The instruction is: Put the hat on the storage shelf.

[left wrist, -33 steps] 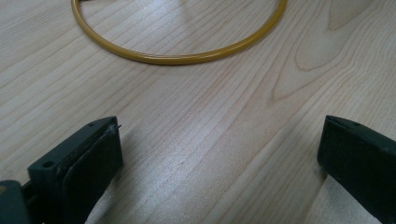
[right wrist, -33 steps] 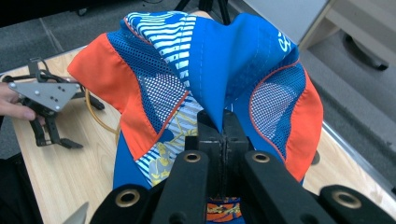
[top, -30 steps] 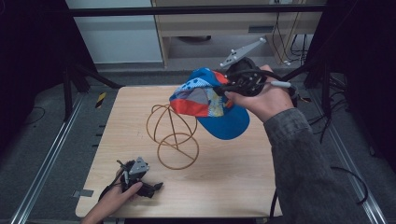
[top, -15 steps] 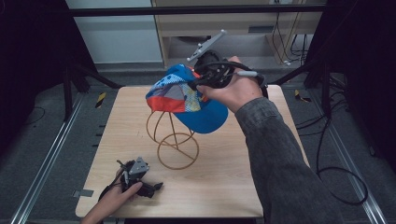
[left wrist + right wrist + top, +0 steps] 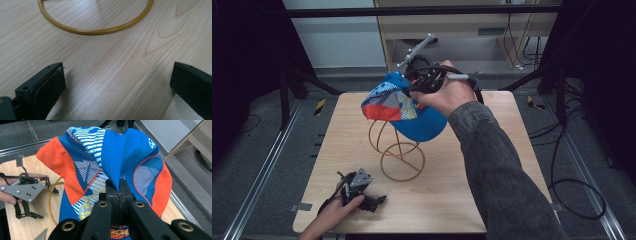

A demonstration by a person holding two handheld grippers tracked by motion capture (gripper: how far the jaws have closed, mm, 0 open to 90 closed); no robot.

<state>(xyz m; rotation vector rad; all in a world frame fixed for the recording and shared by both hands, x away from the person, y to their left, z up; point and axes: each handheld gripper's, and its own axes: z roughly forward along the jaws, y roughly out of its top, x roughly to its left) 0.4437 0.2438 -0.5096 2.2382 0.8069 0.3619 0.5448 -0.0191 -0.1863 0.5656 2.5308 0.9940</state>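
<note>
A blue, orange and striped cap (image 5: pixel 404 107) hangs over the top of a gold wire stand (image 5: pixel 399 155) in the middle of the table. My right gripper (image 5: pixel 414 90) is shut on a pinch of the cap's crown; in the right gripper view the blue fabric of the cap (image 5: pixel 117 157) rises from between the closed jaws of that gripper (image 5: pixel 120 188). My left gripper (image 5: pixel 374 201) rests on the table near the front left edge, its jaws open wide with bare wood between them (image 5: pixel 117 82). The stand's round base ring (image 5: pixel 97 30) lies just ahead of it.
The wooden table (image 5: pixel 492 150) stands on a grey floor with metal rails at both sides. A shelf unit and cables are beyond the far edge. My right forearm in a grey sleeve (image 5: pixel 497 175) crosses the table's right half.
My right gripper has carried the cap leftward, from right of the stand to above its top. The left gripper has stayed where it was.
</note>
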